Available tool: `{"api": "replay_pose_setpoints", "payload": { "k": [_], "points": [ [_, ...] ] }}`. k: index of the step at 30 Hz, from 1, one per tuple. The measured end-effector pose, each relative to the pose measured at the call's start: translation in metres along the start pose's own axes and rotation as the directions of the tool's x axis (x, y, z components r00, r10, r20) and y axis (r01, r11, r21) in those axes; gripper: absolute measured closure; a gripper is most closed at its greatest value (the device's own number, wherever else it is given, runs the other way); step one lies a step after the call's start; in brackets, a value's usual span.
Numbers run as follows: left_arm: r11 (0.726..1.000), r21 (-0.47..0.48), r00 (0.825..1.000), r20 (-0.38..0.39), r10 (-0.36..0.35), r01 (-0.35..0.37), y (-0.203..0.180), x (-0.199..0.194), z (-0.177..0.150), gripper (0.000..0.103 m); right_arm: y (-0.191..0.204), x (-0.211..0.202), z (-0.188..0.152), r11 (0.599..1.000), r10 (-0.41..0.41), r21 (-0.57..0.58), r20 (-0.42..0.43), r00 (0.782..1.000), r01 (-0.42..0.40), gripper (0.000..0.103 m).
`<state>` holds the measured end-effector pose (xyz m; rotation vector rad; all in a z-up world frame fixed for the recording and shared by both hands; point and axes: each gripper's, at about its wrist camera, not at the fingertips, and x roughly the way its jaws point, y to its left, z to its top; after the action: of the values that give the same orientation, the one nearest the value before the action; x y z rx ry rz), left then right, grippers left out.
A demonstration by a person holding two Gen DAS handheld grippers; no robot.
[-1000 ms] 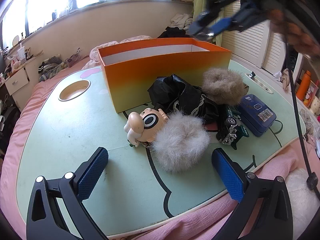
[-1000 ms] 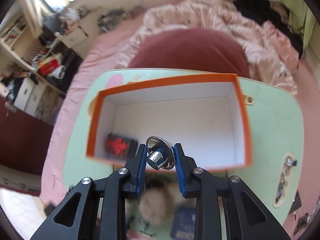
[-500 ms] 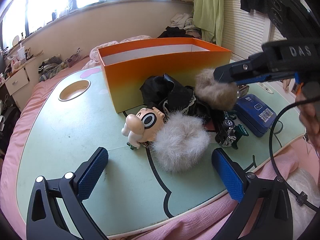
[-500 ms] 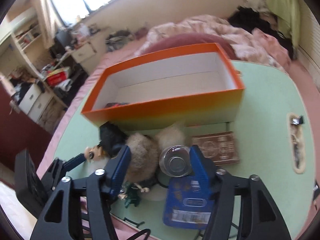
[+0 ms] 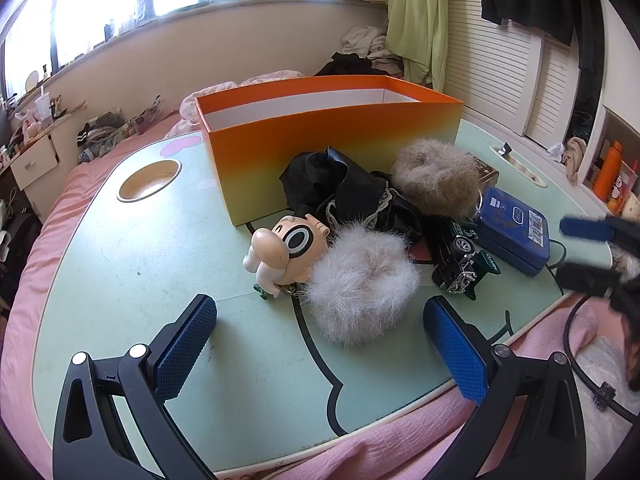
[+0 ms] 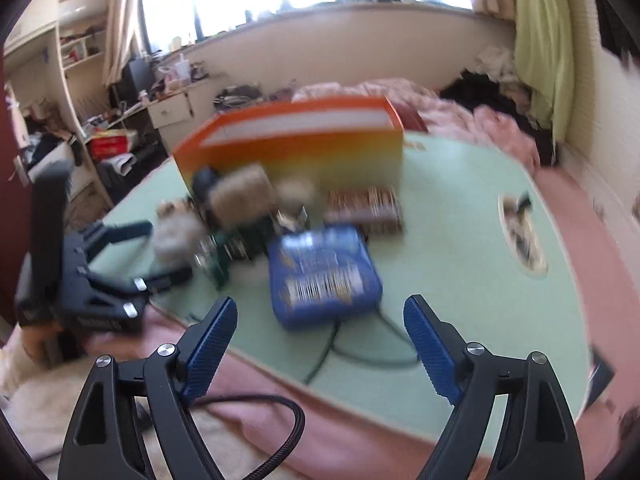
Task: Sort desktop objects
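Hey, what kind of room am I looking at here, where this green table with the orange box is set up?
Most likely a lived-in bedroom: the green table sits over pink bedding, clothes are heaped by the window wall, and slatted closet doors stand behind.

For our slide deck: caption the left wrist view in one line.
Open left gripper faces a white fluffy pompom, figurine and orange box.

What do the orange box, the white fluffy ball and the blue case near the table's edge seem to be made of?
Orange box: likely cardboard, matte, with thin flat walls and a white inside. White fluffy ball: fur or faux fur, with long loose fibres. Blue case: probably tin or hard plastic, with rounded rigid edges and a printed barcode.
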<state>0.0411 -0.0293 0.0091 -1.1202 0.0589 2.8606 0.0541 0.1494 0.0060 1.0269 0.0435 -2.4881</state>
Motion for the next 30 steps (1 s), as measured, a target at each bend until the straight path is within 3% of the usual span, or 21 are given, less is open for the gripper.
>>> {"api": "replay_pose_setpoints", "payload": {
  "k": [3,6,9,14,17,18,20,24,27,30],
  "points": [
    [1.000,-0.001,1.000,-0.001,0.007,-0.007,-0.001,-0.002,0.000,0.000,0.015,0.011,-0.009,0.991,-0.099,-0.092,0.020,0.995,0.100,0.010],
    [1.000,-0.020,1.000,-0.006,0.011,-0.011,0.003,-0.005,0.001,0.001,0.015,0.014,-0.009,0.992,-0.087,-0.092,0.012,0.996,0.088,0.009],
    [0.998,-0.069,1.000,0.016,-0.005,0.006,0.020,-0.017,0.013,0.019,0.012,0.013,-0.012,0.993,-0.084,-0.086,0.016,0.996,0.085,0.008],
    [0.985,-0.163,0.992,0.115,-0.044,0.062,0.054,-0.057,0.061,0.023,0.009,0.009,-0.004,0.998,-0.042,-0.042,0.019,0.999,0.043,0.008],
    [0.956,-0.235,0.981,0.120,-0.149,0.174,0.070,-0.058,0.103,0.026,0.014,0.008,-0.002,0.998,-0.046,-0.050,0.017,0.999,0.047,0.008],
    [0.946,-0.249,0.977,0.093,-0.189,0.207,0.070,-0.050,0.117,0.031,0.016,0.008,-0.002,0.997,-0.047,-0.059,0.016,0.999,0.048,0.008],
    [0.933,-0.281,0.972,-0.009,-0.237,0.225,0.069,-0.025,0.143,0.054,0.017,0.009,-0.003,0.996,-0.052,-0.068,0.017,0.999,0.053,0.008],
    [0.933,-0.305,0.938,-0.222,-0.267,0.193,0.055,0.035,0.173,0.056,0.018,0.009,-0.004,0.997,-0.045,-0.065,0.019,0.999,0.046,0.008],
    [0.969,-0.227,0.895,-0.408,-0.181,0.092,0.042,0.068,0.181,0.056,0.019,0.009,-0.003,0.996,-0.051,-0.072,0.018,0.999,0.052,0.008],
    [0.986,-0.159,0.861,-0.494,-0.123,0.049,0.039,0.076,0.180,0.056,0.019,0.009,-0.004,0.997,-0.046,-0.068,0.022,0.999,0.047,0.008]
  ]
}}
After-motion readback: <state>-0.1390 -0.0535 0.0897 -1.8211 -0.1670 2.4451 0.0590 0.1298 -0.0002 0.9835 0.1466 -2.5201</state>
